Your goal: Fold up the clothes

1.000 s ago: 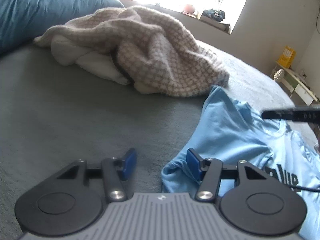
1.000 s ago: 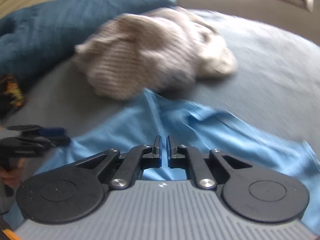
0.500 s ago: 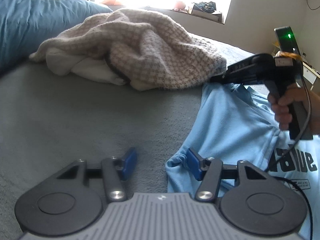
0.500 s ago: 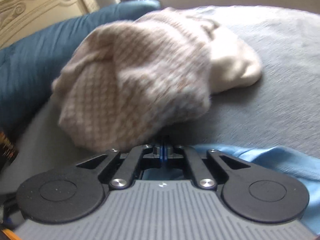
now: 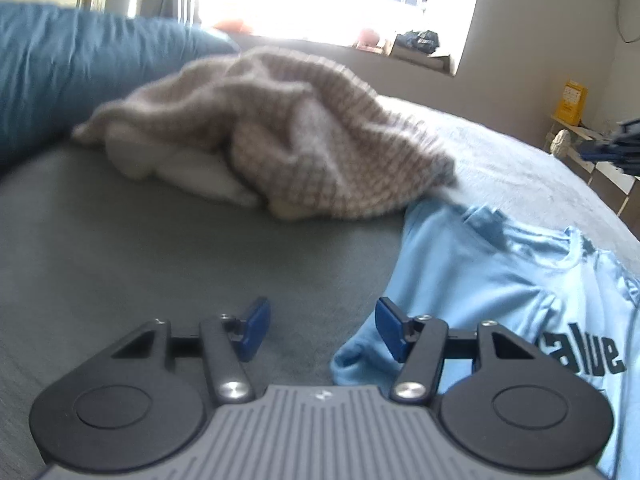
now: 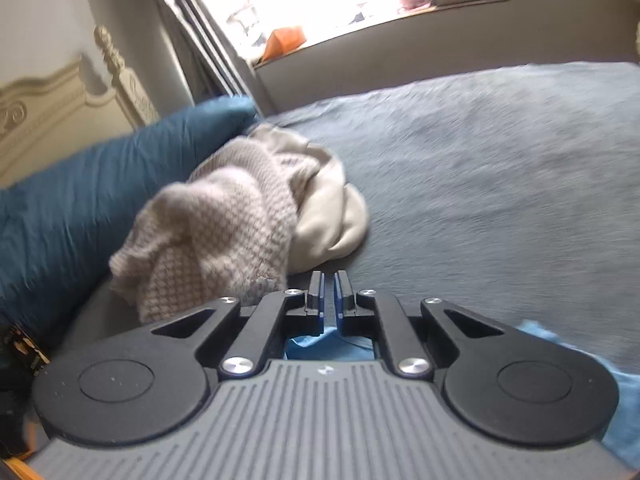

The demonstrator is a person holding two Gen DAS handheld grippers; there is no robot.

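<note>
Swung away to 3 o'clock, right gripper [image 6: 328, 294] nearly shut, empty; left gripper [image 5: 320, 330] wide, empty, best closing squarely on T-shirt [image 5: 472, 280] sleeve hem.

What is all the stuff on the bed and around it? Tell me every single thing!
T-shirt: one, light blue, dark lettering, flat on bed, right.
Knit sweater: one, beige, crumpled heap mid-bed.
Cream garment: one, under the sweater.
Pillow: one, teal, by the headboard.
Bed cover: grey.
Headboard: cream, carved.
Windowsill: cluttered, items blurred.
Left gripper: open, beside the shirt's sleeve.
Right gripper: nearly closed, nothing visibly pinched.
</note>
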